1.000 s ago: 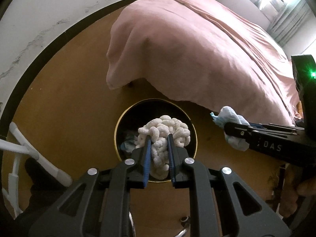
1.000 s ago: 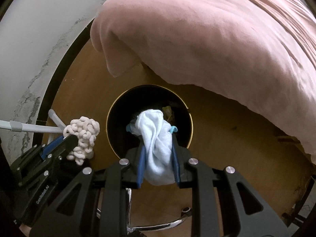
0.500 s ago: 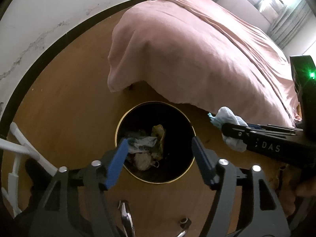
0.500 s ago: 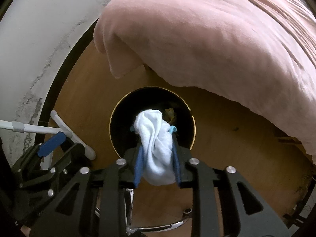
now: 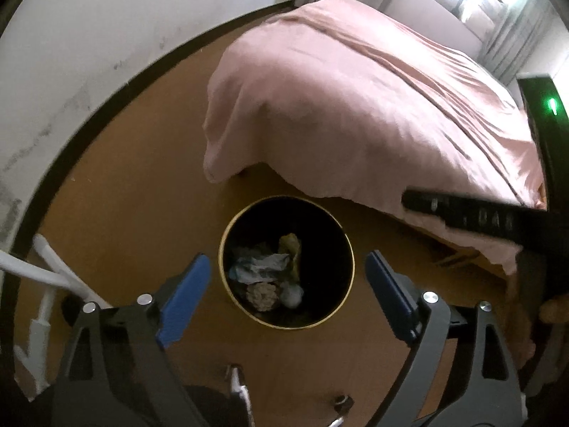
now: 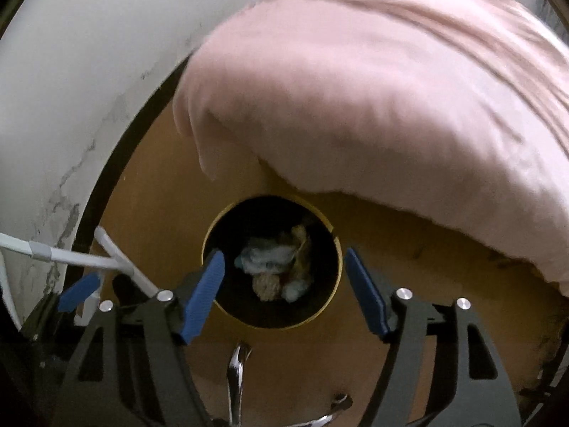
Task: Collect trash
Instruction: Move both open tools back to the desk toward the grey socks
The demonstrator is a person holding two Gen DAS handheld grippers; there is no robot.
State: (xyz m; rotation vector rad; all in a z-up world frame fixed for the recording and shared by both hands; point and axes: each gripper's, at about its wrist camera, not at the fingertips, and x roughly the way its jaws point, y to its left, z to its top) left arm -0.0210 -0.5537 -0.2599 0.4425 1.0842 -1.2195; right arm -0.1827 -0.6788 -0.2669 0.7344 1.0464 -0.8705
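Note:
A round black bin with a gold rim (image 5: pixel 350 249) (image 6: pixel 338 245) stands on the wooden floor below both grippers. Inside lie the cream knitted clump (image 5: pixel 263 295) (image 6: pixel 266 287), the pale blue-white cloth (image 5: pixel 292 294) (image 6: pixel 295 290), crumpled paper (image 5: pixel 256 266) and a yellowish scrap (image 5: pixel 290 245). My left gripper (image 5: pixel 286 293) is open and empty above the bin. My right gripper (image 6: pixel 281 284) is open and empty above it too. The right gripper's black body (image 5: pixel 498 219) shows at the right of the left wrist view.
A bed with a pink cover (image 5: pixel 355 114) (image 6: pixel 391 89) overhangs the floor just behind the bin. A white wall with a dark skirting (image 5: pixel 106 96) runs on the left. A white tubular frame (image 5: pixel 46 270) (image 6: pixel 89 258) stands at the left.
The left gripper opened and the knitted clump dropped into the bin. Then the right gripper opened and the blue-white cloth dropped in too. Both views have pulled up slightly.

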